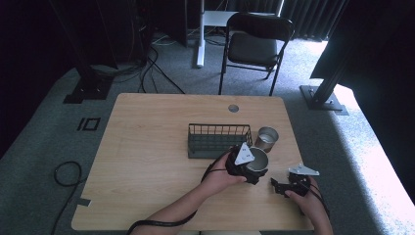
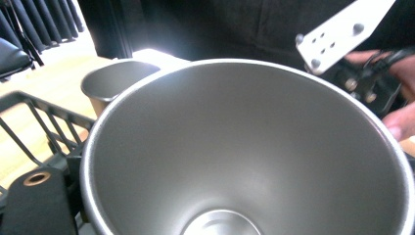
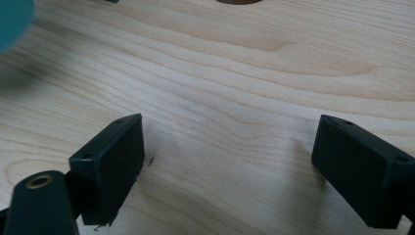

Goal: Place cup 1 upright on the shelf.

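Left claw (image 1: pixel 250 169), gripped in the person's left hand (image 1: pixel 221 175), is clamped on a steel cup (image 1: pixel 258 160) held at the near right corner of a dark wire basket (image 1: pixel 217 140) on the wooden counter (image 1: pixel 147 156). That forearm reaches in from the bottom edge and angles up to the right, a black cable trailing back along it. In the left gripper view the cup (image 2: pixel 244 147) is seen from above, its shiny inside empty, with the basket's wires (image 2: pixel 34 127) to its left. A second steel cup (image 1: pixel 266 138) stands upright on the counter just right of the basket. Farther right, near the front edge, the right hand (image 1: pixel 306 198) holds the right claw (image 1: pixel 278 187) low over bare wood, pointing left. In the right gripper view its two black jaws stand wide apart with nothing between them, just above the counter (image 3: pixel 230 98).
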Demonstrator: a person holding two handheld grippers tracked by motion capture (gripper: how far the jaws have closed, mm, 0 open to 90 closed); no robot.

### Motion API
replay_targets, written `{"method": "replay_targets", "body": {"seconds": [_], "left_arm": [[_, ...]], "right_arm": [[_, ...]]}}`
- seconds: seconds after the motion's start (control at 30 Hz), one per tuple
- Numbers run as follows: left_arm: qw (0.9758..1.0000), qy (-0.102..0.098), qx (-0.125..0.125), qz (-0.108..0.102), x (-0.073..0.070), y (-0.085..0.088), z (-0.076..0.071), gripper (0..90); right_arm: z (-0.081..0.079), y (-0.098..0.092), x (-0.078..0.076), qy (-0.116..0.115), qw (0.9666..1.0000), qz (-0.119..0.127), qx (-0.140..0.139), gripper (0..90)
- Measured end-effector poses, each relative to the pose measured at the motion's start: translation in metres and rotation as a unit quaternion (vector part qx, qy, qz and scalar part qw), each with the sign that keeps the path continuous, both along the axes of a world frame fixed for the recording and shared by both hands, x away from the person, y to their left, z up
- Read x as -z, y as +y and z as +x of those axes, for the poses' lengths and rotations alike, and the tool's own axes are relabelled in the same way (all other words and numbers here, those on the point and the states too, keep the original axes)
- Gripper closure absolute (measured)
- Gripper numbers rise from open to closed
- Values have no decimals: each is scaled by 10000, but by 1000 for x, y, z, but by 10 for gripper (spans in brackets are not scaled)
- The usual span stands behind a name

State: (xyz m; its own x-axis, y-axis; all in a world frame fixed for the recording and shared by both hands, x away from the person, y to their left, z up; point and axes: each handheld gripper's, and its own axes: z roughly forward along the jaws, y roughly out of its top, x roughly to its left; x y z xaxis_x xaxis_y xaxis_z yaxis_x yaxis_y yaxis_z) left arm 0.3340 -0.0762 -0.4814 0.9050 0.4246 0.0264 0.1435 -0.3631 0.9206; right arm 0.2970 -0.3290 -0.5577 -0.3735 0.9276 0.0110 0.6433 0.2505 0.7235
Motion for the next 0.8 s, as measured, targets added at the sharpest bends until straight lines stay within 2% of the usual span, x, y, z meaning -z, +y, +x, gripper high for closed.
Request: {"method": "replay_targets", "body": {"seconds": [0.23, 0.53, 0.8], "left_arm": [[9999, -94, -15, -134, -20, 6, -1, 133], [9995, -115, -132, -279, -39, 15, 3, 134], [9986, -250, -232, -394, -59, 25, 7, 133]], "right_arm": [[0, 0, 0, 1, 10000, -3, -2, 118], [0, 0, 0, -3, 10000, 0, 1, 118], [0, 0, 0, -4, 10000, -1, 1, 118]]}}
